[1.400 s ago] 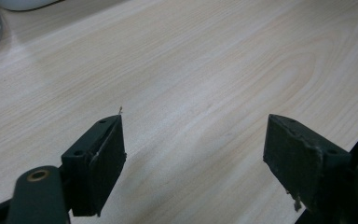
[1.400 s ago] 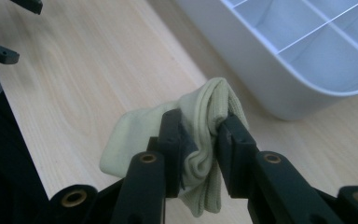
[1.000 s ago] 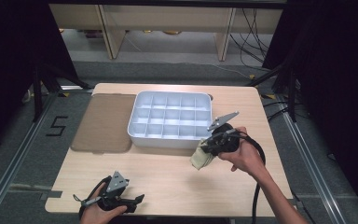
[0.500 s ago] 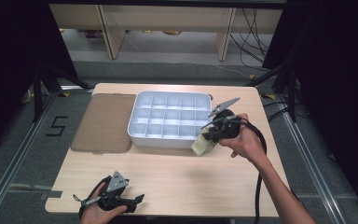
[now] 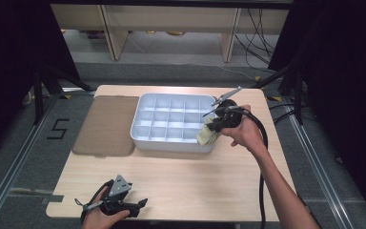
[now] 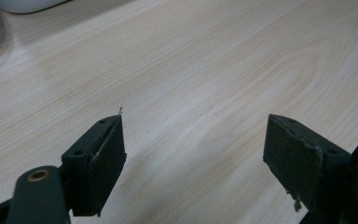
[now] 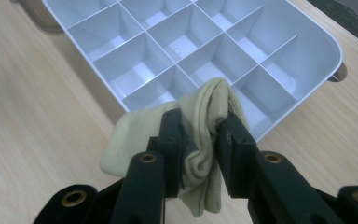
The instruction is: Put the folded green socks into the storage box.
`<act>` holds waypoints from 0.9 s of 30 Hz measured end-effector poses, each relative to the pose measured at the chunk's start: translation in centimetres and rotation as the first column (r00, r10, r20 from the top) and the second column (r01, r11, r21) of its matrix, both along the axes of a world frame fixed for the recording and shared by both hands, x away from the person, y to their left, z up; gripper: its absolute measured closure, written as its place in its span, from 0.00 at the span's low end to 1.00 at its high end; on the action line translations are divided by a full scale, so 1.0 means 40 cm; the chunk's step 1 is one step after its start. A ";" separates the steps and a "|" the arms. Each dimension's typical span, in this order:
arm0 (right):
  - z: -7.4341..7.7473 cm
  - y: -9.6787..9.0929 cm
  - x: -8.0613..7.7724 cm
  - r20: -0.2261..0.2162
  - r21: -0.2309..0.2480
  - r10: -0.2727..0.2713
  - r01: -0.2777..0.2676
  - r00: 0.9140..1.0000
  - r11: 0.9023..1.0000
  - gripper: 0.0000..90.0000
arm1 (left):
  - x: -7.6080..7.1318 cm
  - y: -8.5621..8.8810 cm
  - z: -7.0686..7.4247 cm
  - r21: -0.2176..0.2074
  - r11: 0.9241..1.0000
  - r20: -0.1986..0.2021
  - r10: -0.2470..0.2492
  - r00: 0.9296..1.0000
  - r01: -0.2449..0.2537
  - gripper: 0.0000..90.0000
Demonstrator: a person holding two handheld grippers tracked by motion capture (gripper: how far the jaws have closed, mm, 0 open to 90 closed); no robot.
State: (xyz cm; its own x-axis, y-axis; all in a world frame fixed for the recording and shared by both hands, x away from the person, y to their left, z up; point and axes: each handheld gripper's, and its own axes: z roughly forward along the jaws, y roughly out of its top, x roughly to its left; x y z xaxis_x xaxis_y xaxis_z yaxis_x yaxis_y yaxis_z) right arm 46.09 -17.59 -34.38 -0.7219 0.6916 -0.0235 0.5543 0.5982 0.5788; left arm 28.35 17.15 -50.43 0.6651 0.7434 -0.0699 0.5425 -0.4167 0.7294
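A pale yellow-green sock (image 7: 200, 140) hangs bunched between the jaws of my right gripper (image 7: 201, 135), which is shut on it. In the high view that right gripper (image 5: 213, 130) holds the sock (image 5: 207, 137) over the near right corner of a white compartment tray (image 5: 145, 136). The tray (image 7: 307, 70) has several empty square cells. My left gripper (image 5: 136, 204) rests low at the table's near left edge, held by a hand. In the left gripper view its jaws (image 6: 193, 154) stand wide open over bare wood, nothing between them.
A brown flat mat (image 5: 106, 125) lies left of the tray. The light wooden table (image 5: 195, 181) has free room across its front half. A black cable (image 5: 262, 157) trails from the right gripper along the forearm. Shelving and cables stand beyond the table's far edge.
My right gripper has carried the sock up and away from me, from the table in front of the tray to over the tray's near right corner. The left gripper has stayed put.
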 end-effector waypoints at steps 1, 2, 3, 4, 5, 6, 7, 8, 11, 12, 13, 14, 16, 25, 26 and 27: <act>-0.003 0.002 0.010 0.016 -0.012 0.000 0.000 1.000 1.000 0.81 | 0.001 0.000 -0.001 0.005 1.000 0.002 0.007 1.000 -0.007 0.22; -0.007 0.008 0.020 0.008 -0.019 -0.014 0.015 1.000 1.000 0.81 | 0.000 0.000 -0.001 0.003 1.000 -0.001 0.008 1.000 -0.008 0.22; -0.007 0.008 0.020 0.008 -0.019 -0.014 0.015 1.000 1.000 0.81 | -0.001 0.000 -0.001 0.003 1.000 -0.001 0.009 1.000 -0.009 0.22; -0.010 0.011 0.026 0.003 -0.017 -0.016 0.016 1.000 1.000 0.81 | -0.001 0.002 0.002 0.016 1.000 -0.006 -0.009 1.000 0.009 0.22; -0.014 0.011 0.034 0.018 -0.030 -0.012 0.012 1.000 0.999 0.81 | -0.001 0.001 0.001 0.010 1.000 -0.005 -0.006 1.000 0.006 0.22; -0.018 0.014 0.041 0.011 -0.037 -0.027 0.028 1.000 0.999 0.81 | -0.001 0.001 0.001 0.011 1.000 -0.005 -0.008 1.000 0.008 0.22; -0.024 0.015 0.049 0.014 -0.038 -0.022 0.023 1.000 0.999 0.81 | -0.001 0.001 0.001 0.010 1.000 -0.005 -0.009 1.000 0.009 0.22; -0.026 0.016 0.053 0.009 -0.038 -0.027 0.028 1.000 0.999 0.81 | 0.000 0.001 0.000 0.011 1.000 -0.003 -0.015 1.000 0.015 0.22; -0.036 0.016 0.070 0.006 -0.048 -0.041 0.042 0.999 0.998 0.81 | 0.001 -0.001 -0.002 0.001 1.000 0.001 -0.003 1.000 0.003 0.22; -0.042 0.017 0.076 0.008 -0.054 -0.044 0.044 0.999 0.998 0.81 | 0.001 0.000 -0.002 0.005 1.000 0.000 -0.001 1.000 0.001 0.22; -0.043 0.018 0.079 -0.004 -0.059 -0.049 0.049 0.999 0.997 0.81 | 0.000 -0.001 -0.003 -0.002 1.000 -0.007 0.006 1.000 -0.006 0.22; -0.049 0.017 0.085 0.009 -0.062 -0.040 0.041 0.999 0.997 0.81 | 0.000 -0.001 -0.003 -0.003 1.000 -0.007 0.006 1.000 -0.006 0.22; -0.054 0.017 0.092 0.003 -0.072 -0.059 0.059 0.998 0.996 0.81 | 0.000 0.002 0.001 0.010 1.000 -0.009 -0.010 1.000 0.010 0.22; -0.088 0.025 0.110 0.012 -0.127 -0.068 0.069 0.998 0.989 0.81 | 0.000 -0.001 -0.004 -0.001 1.000 -0.009 0.007 1.000 -0.007 0.22; -0.092 0.025 0.112 0.010 -0.131 -0.062 0.063 0.998 0.989 0.81 | 0.000 -0.002 -0.005 -0.002 1.000 -0.010 0.009 1.000 -0.009 0.22; -0.096 0.026 0.112 0.012 -0.140 -0.065 0.066 0.998 0.988 0.81 | 0.000 -0.001 -0.004 -0.002 1.000 -0.015 0.000 1.000 0.000 0.22</act>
State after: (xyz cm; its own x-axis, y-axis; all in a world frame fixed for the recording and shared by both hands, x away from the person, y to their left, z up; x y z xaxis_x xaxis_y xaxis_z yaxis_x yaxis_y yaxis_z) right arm 50.57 -16.54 -38.23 -0.6749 0.7266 -0.1286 0.5909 0.6366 0.4955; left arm 28.34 17.10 -50.59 0.6640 0.7433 -0.0812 0.5535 -0.4157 0.7217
